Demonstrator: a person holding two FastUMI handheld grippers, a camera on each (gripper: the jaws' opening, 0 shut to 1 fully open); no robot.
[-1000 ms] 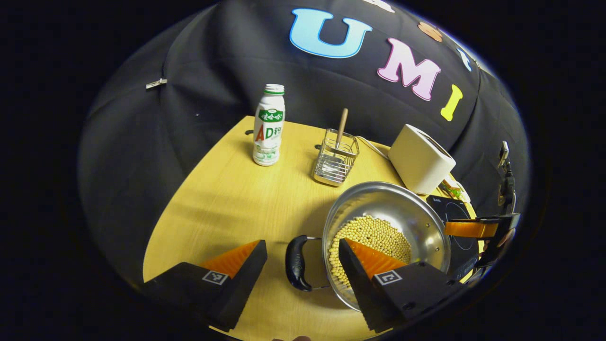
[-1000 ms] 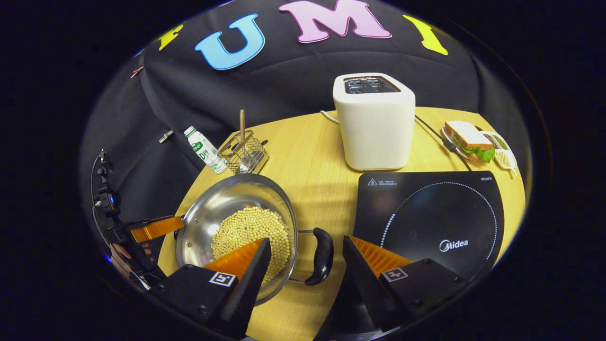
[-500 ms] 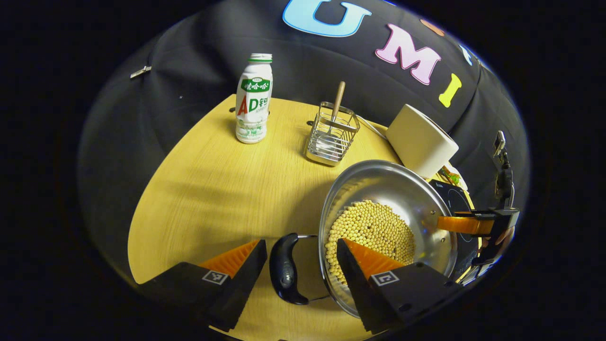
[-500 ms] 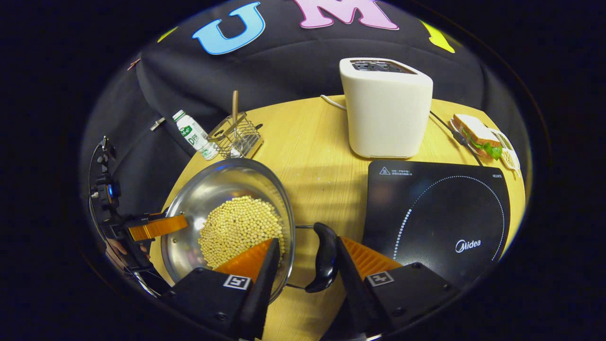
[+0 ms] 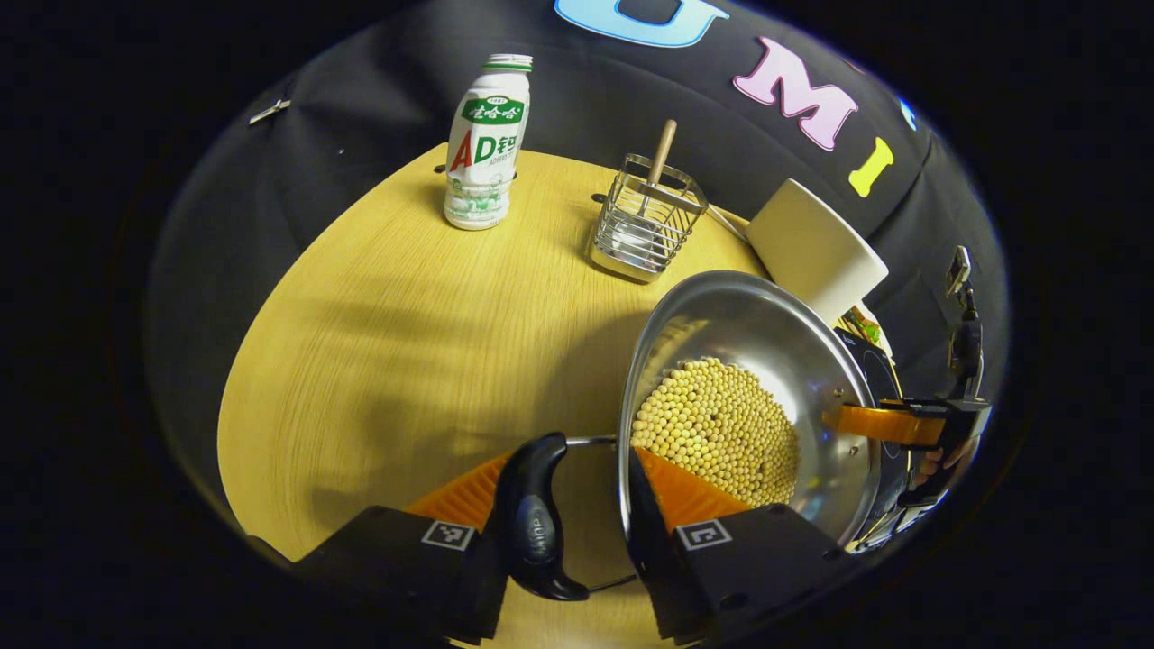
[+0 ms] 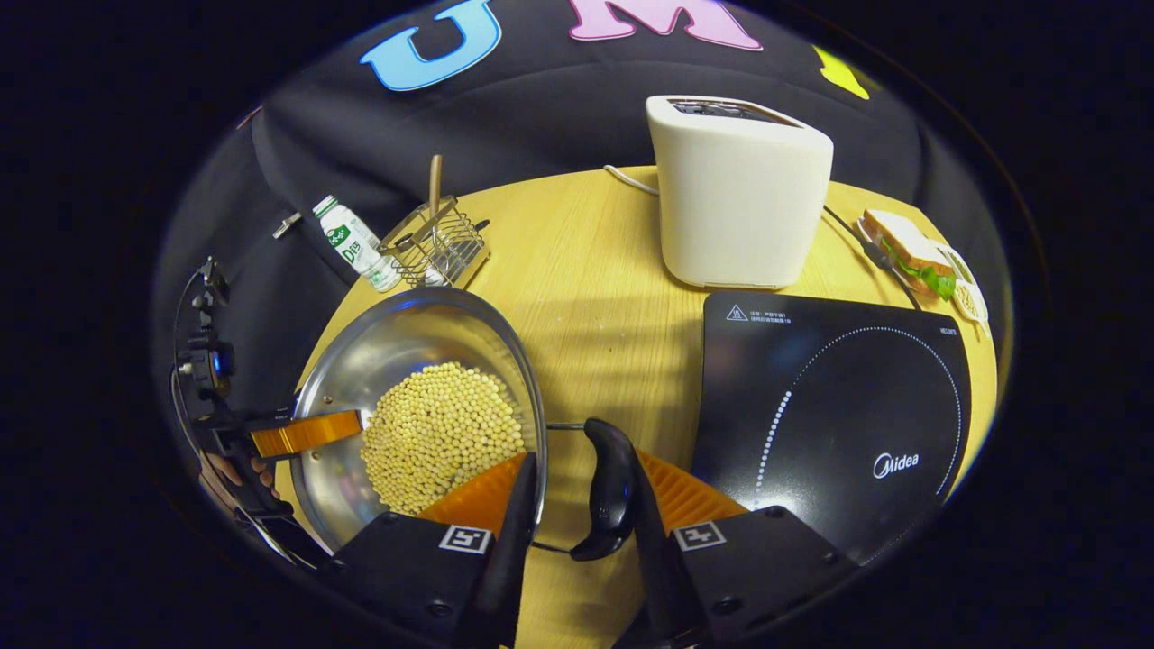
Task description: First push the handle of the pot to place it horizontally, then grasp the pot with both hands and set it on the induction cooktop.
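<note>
Each hand-held gripper, left and right, straddles a black handle of the bean-filled pot without clearly clamping it, the pot beside the cooktop on the surface.

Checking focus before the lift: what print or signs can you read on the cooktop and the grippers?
"Midea": on the induction cooktop.
Warning triangle with lines of print beside it, at the cooktop's far corner: too small to read.
Square coded tags on the left gripper and right gripper: no words.

sandwich plate cut off, toaster half hidden
</note>
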